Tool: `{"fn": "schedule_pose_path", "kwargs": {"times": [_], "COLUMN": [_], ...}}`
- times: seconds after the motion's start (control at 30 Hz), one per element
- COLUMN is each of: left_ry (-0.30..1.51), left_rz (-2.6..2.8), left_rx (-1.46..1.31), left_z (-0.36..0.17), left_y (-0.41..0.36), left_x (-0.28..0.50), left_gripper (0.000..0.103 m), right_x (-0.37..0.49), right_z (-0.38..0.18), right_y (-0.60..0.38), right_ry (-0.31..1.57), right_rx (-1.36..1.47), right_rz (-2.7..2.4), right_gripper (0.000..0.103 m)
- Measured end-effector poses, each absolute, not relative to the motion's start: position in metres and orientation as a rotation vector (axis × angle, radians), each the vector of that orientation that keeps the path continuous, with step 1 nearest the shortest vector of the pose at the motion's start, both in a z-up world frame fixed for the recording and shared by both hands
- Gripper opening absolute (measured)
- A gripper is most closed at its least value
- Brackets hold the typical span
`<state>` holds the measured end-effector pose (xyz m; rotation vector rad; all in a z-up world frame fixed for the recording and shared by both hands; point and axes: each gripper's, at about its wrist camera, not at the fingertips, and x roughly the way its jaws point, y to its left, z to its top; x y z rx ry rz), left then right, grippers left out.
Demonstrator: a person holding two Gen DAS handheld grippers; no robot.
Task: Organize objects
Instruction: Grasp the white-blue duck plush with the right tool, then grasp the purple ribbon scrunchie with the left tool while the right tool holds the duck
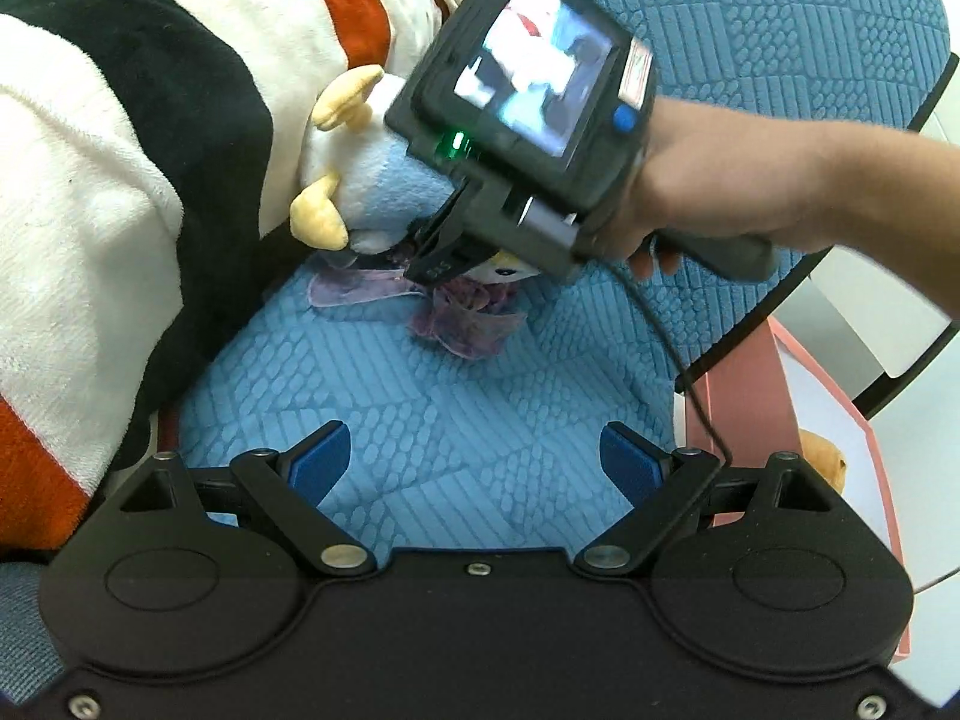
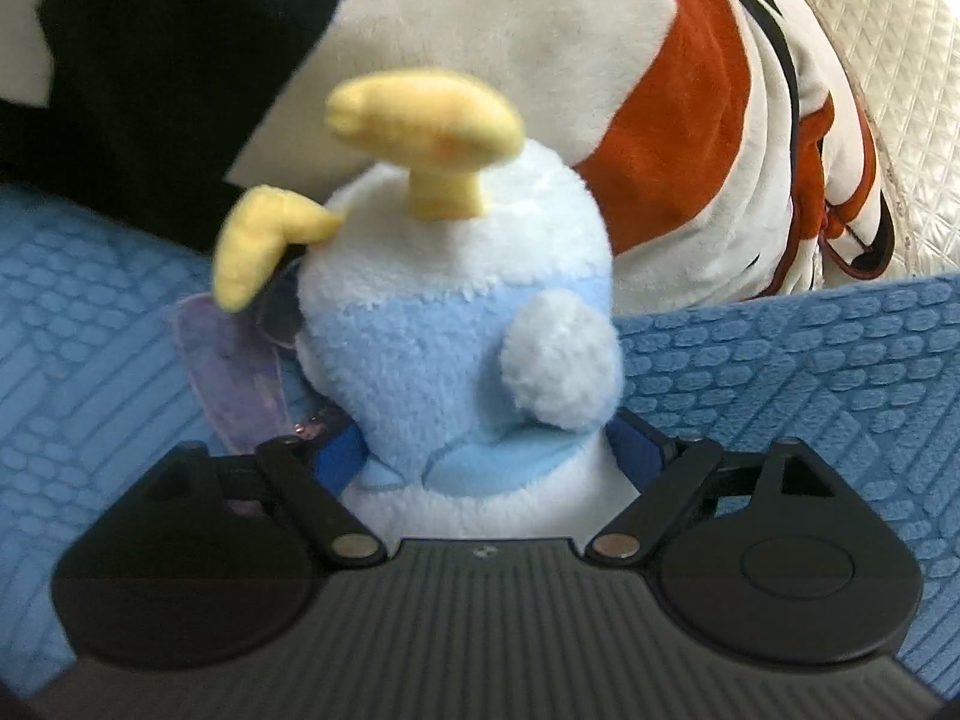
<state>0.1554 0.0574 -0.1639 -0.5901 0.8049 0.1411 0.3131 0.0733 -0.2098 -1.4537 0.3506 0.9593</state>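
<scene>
A small blue and white plush duck [image 2: 462, 336] with yellow feet lies on a blue quilted chair seat [image 1: 456, 420]. My right gripper [image 2: 498, 450] has its blue pads on both sides of the plush body and is shut on it. In the left wrist view the right gripper [image 1: 444, 252] reaches down onto the plush duck [image 1: 372, 180], which wears a purple ribbon [image 1: 468, 324]. My left gripper [image 1: 474, 462] is open and empty, hovering above the seat in front of the duck.
A large white, black and orange plush [image 1: 120, 180] lies along the left of the seat, touching the duck. The chair's blue backrest [image 1: 780, 30] rises behind. A pink box [image 1: 828, 432] with a brown plush inside stands to the right on the floor.
</scene>
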Motion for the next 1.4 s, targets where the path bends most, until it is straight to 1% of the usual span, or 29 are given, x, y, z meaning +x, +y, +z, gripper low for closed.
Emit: {"fn": "schedule_pose_path", "kwargs": {"times": [0.13, 0.2, 0.3, 0.6, 0.8, 0.93, 1.03, 1.17, 1.3, 1.4], "left_ry": [0.802, 0.800, 0.800, 0.808, 0.806, 0.843, 0.869, 0.918, 0.943, 0.958], "left_rz": [0.146, 0.151, 0.151, 0.130, 0.138, 0.144, 0.145, 0.154, 0.166, 0.175], "left_rx": [-0.591, -0.593, -0.597, -0.592, -0.570, -0.586, -0.580, -0.557, -0.545, -0.532], "left_z": [-0.162, -0.162, -0.162, -0.158, -0.151, -0.157, -0.164, -0.183, -0.198, -0.210], "left_y": [0.058, 0.059, 0.060, 0.055, 0.058, 0.067, 0.070, 0.076, 0.083, 0.091], "left_x": [0.154, 0.153, 0.154, 0.164, 0.177, 0.195, 0.211, 0.244, 0.271, 0.289], "left_gripper": [0.090, 0.090, 0.090, 0.089, 0.089, 0.089, 0.089, 0.089, 0.089, 0.089], "right_x": [0.306, 0.305, 0.302, 0.297, 0.302, 0.313, 0.319, 0.328, 0.329, 0.335], "right_z": [-0.223, -0.217, -0.201, -0.130, -0.091, -0.074, -0.072, -0.088, -0.104, -0.120], "right_y": [0.068, 0.066, 0.059, 0.009, -0.046, -0.093, -0.119, -0.149, -0.157, -0.156], "right_ry": [0.283, 0.304, 0.326, 0.518, 0.694, 0.815, 0.913, 1.037, 1.108, 1.122], "right_rx": [-1.490, -1.454, -1.400, -1.112, -0.876, -0.679, -0.526, -0.330, -0.234, -0.218], "right_rz": [0.912, 0.898, 0.883, 0.792, 0.674, 0.570, 0.508, 0.468, 0.462, 0.438], "right_gripper": [0.087, 0.082, 0.078, 0.077, 0.076, 0.076, 0.076, 0.077, 0.077, 0.077]}}
